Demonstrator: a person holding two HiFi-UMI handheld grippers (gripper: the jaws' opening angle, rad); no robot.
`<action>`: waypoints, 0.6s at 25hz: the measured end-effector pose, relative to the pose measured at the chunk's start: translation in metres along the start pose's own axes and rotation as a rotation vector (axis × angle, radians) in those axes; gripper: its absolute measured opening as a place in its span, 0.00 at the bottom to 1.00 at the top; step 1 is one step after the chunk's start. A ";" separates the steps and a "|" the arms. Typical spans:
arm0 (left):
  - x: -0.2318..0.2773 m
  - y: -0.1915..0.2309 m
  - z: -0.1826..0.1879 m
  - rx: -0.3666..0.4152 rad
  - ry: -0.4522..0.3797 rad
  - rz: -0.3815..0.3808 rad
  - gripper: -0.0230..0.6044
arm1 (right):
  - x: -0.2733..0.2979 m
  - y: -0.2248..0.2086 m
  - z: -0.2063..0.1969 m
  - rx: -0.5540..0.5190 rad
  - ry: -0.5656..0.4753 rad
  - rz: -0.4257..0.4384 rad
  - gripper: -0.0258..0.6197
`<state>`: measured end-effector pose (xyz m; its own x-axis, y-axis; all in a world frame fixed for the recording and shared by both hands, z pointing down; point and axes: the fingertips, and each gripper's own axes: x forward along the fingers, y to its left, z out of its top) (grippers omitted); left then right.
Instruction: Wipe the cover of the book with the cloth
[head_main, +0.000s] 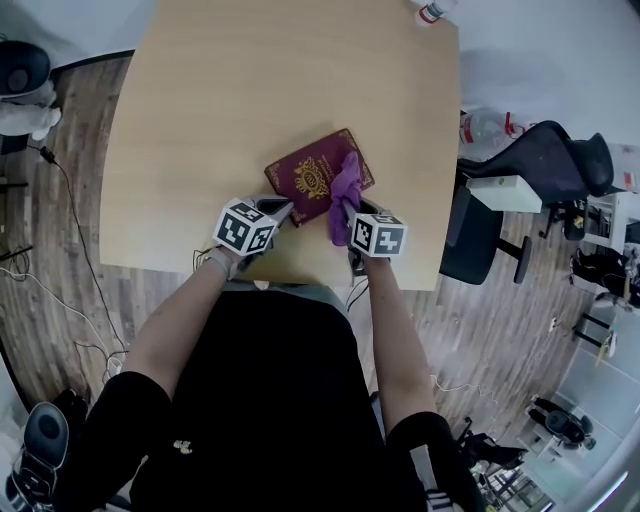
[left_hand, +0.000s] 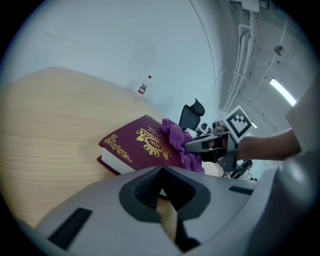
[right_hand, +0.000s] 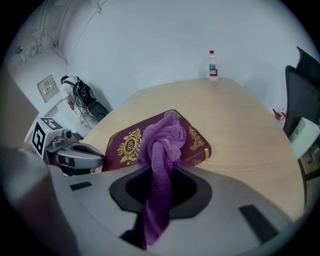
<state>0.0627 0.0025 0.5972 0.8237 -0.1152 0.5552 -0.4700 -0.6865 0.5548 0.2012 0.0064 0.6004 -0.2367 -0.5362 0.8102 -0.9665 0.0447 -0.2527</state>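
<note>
**Right gripper** (right_hand: 159, 172): the jaws are closed on the purple cloth (right_hand: 162, 137), which I see pinched as a twisted strand running up between them. Its bunched free end rests on the cover of the book (right_hand: 197, 142), directly ahead of the jaw tips. The book is dark red with gold ornament and lies flat on the table (right_hand: 245, 115), just beyond both grippers.

**Left gripper** (left_hand: 167, 200): the jaws stand only a narrow slit apart, with nothing between them and a strip of table showing through. The book's near edge lies immediately ahead of the tips. I cannot tell whether they touch it.

**Hidden:** the cloth covers the part of the cover nearest the right gripper, and its lower tail drops out of sight between the jaws. In the left gripper view the gripper's body cuts off the book's nearest corner.

**Writing:** the gold crest at the cover's centre carries a monogram that looks like "RW", though I cannot be sure. A bottle (right_hand: 213, 65) with a red cap and label stands at the table's far edge, well beyond the right gripper. Its print is too small to read.
</note>
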 end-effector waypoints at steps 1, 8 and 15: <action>0.000 0.001 0.001 0.001 0.002 0.011 0.07 | -0.001 -0.003 -0.001 0.005 0.002 -0.002 0.18; 0.004 0.000 0.002 0.001 0.021 0.060 0.07 | -0.018 -0.028 -0.004 -0.087 0.021 -0.084 0.18; -0.001 0.001 0.002 -0.027 0.075 0.123 0.07 | -0.051 -0.017 0.018 -0.104 -0.080 -0.024 0.18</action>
<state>0.0621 0.0003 0.5965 0.7338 -0.1429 0.6642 -0.5754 -0.6505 0.4957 0.2313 0.0175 0.5537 -0.2085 -0.6037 0.7695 -0.9779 0.1158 -0.1741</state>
